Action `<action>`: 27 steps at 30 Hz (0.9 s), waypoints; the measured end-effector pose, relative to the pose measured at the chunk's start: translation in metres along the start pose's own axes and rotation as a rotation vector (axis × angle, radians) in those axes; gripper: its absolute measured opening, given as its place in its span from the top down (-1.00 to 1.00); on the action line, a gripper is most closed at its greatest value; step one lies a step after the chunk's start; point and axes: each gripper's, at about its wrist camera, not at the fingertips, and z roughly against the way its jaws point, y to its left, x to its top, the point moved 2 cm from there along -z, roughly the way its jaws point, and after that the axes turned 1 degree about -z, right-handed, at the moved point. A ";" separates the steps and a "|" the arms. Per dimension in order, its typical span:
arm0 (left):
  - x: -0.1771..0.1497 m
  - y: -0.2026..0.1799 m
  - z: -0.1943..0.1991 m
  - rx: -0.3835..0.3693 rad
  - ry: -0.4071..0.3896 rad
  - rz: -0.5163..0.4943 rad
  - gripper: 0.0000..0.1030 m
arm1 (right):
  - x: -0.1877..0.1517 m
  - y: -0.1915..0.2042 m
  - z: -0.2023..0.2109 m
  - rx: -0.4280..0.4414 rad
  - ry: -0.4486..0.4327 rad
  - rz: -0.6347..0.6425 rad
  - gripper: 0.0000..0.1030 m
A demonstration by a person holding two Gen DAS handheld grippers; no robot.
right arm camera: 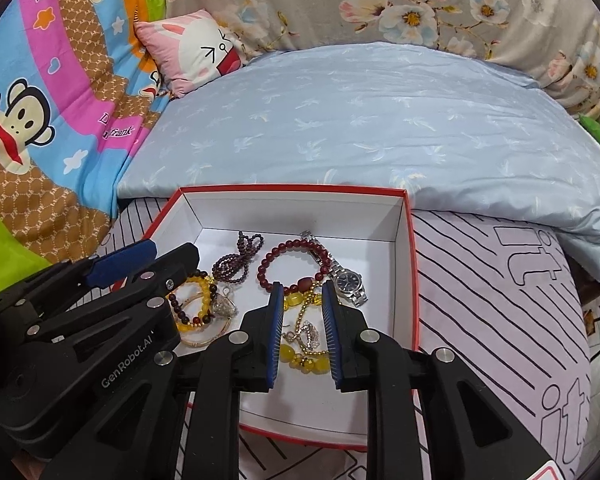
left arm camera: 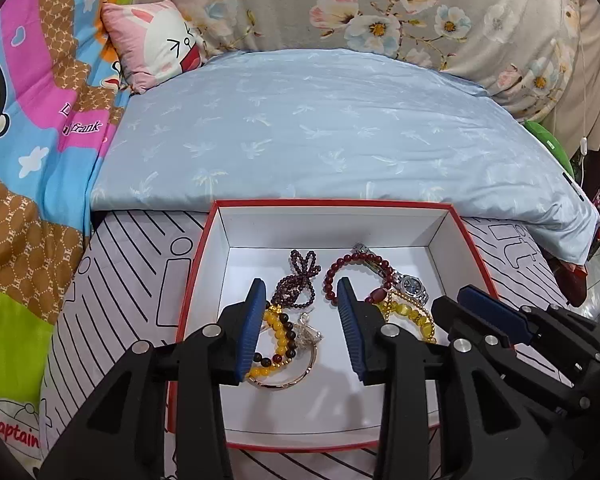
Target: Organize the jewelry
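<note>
Blue quilt [left arm camera: 320,128] fills the upper frame behind the red box [left arm camera: 474,248]. Both grippers' jaws gape empty; right gripper [right arm camera: 300,292] straddles the yellow beads [right arm camera: 304,356], left gripper [left arm camera: 302,292] straddles the garnet strand [left arm camera: 296,284].

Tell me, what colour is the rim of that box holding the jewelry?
Red, with a white inside. The box shows best in the right wrist view.
</note>
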 end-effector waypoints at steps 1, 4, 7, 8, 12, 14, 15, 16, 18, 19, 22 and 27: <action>0.000 0.000 0.002 0.004 0.000 0.001 0.27 | -0.001 0.000 0.002 -0.006 -0.004 0.001 0.60; -0.002 0.000 0.007 0.011 0.003 0.002 0.23 | -0.003 -0.001 0.008 -0.024 -0.009 -0.002 0.53; -0.005 -0.001 0.011 0.015 0.007 0.004 0.23 | -0.006 -0.003 0.014 -0.033 -0.014 -0.010 0.42; -0.006 -0.001 0.013 0.016 0.009 0.006 0.23 | -0.007 -0.004 0.017 -0.041 -0.014 -0.014 0.34; -0.012 0.001 0.022 0.040 0.007 0.018 0.05 | -0.013 -0.009 0.027 -0.058 -0.021 -0.039 0.17; -0.015 0.002 0.027 0.050 -0.002 0.024 -0.06 | -0.015 -0.010 0.031 -0.053 -0.022 -0.050 0.13; -0.016 0.003 0.030 0.050 -0.003 0.030 -0.08 | -0.017 -0.010 0.033 -0.051 -0.022 -0.057 0.11; -0.017 0.004 0.032 0.049 -0.002 0.034 -0.09 | -0.018 -0.011 0.035 -0.054 -0.022 -0.063 0.05; -0.021 0.005 0.037 0.050 -0.002 0.041 -0.12 | -0.022 -0.012 0.040 -0.059 -0.028 -0.076 -0.01; -0.021 0.005 0.038 0.054 -0.002 0.040 -0.14 | -0.024 -0.012 0.041 -0.059 -0.030 -0.081 -0.03; -0.027 0.004 0.045 0.076 -0.008 0.028 -0.19 | -0.031 -0.012 0.046 -0.057 -0.029 -0.085 -0.04; -0.037 0.002 0.054 0.110 -0.003 0.017 -0.26 | -0.041 -0.007 0.055 -0.093 -0.039 -0.053 -0.05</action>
